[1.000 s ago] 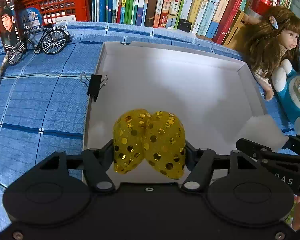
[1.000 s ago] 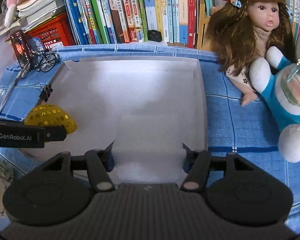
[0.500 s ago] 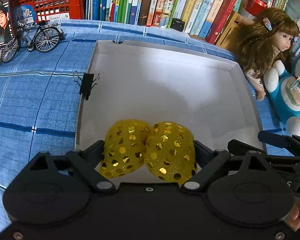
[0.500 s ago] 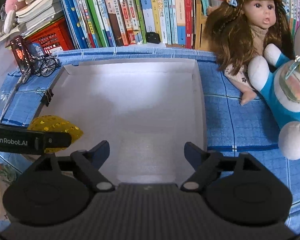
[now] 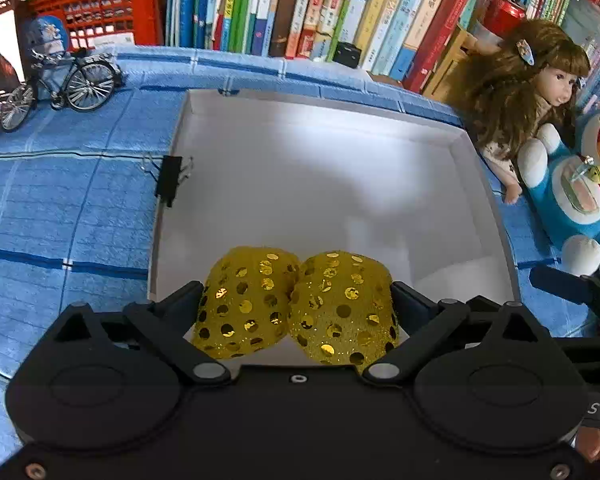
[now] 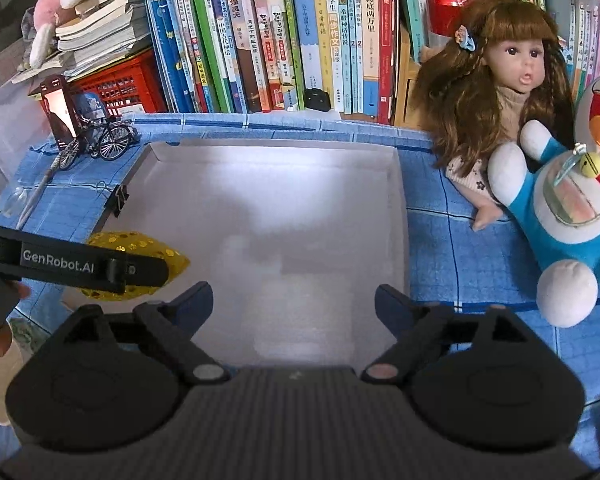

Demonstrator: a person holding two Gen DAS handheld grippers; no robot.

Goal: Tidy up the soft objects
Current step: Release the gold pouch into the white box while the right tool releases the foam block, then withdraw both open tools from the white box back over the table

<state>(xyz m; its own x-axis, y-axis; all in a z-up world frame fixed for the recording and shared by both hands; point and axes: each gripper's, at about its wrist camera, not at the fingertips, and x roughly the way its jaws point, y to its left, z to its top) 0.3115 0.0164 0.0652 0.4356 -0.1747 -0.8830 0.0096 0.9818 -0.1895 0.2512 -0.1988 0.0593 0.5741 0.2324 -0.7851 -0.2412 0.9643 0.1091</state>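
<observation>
Opening left gripper (image 5: 296,300) hiding yellow sequined toy's (image 5: 296,304) near edge, right gripper (image 6: 294,300) opening, empty.

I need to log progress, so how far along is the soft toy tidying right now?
Done: the gold sequined cushion sits in the white tray, near corner. In hand: the left hand-held gripper is opening around it, fingers beside it; the right hand-held gripper is opening with nothing between. Left: the doll and blue plush remain on the cloth outside.
</observation>
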